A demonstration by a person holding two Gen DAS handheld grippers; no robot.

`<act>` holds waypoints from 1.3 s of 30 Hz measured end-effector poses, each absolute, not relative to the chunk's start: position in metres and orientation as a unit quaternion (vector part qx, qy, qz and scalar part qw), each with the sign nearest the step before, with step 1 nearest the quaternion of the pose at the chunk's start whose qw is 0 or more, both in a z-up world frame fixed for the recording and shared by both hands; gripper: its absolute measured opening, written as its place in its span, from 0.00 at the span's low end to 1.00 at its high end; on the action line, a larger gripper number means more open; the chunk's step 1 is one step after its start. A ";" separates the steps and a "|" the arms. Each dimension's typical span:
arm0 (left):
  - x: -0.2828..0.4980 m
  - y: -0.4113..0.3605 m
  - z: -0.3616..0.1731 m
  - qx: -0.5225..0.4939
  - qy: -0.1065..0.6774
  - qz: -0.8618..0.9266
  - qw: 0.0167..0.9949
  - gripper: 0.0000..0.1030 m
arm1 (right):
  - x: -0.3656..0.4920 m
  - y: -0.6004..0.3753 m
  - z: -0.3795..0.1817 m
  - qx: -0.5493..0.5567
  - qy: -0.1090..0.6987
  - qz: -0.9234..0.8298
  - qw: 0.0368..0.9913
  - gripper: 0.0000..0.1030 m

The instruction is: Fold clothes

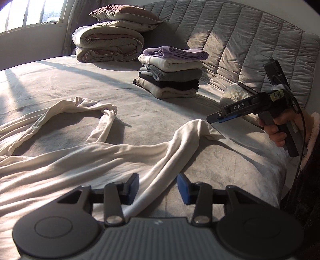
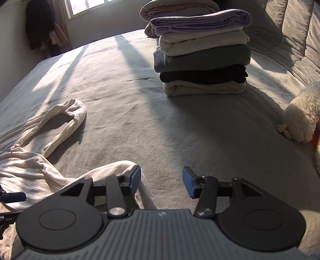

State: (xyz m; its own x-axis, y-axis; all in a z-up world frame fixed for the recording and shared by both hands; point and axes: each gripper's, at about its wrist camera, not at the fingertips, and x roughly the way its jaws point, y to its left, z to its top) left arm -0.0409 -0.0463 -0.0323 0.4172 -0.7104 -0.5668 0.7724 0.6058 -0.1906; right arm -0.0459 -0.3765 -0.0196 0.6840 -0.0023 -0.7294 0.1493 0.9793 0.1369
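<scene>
Five folded garments [image 2: 202, 54] in one stack, one cream garment [image 1: 66, 160] lying unfolded, two pillows [image 1: 124, 15] atop what appears to be one rolled quilt [image 1: 108, 43], one fluffy toy [image 2: 302, 118], all on one bed [image 2: 130, 96]

Two markings can be read, both in the left wrist view and both on the right gripper [image 1: 213, 118] held in a person's hand. White capitals "DAS" [image 1: 239, 106] stand on the side of its black body, along the bar behind the fingers. Further back, on the upper part of the same tool, a small yellowish sticker [image 1: 278, 96] carries a handwritten mark that looks like "6-B", though the last character is hard to make out. Nothing legible shows in the right wrist view
</scene>
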 end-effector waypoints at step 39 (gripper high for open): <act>-0.074 -0.118 -0.009 0.176 0.218 -0.420 0.863 0.01 | -0.086 -0.356 -0.024 -0.204 0.277 -0.010 0.939 0.00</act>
State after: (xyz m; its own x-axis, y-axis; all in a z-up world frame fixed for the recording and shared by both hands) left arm -0.0743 -0.1178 -0.0087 0.5518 -0.6487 -0.5241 0.8022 0.5848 0.1206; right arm -0.0860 -0.3561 -0.0244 0.8464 -0.1325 -0.5157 -0.0940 0.9162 -0.3896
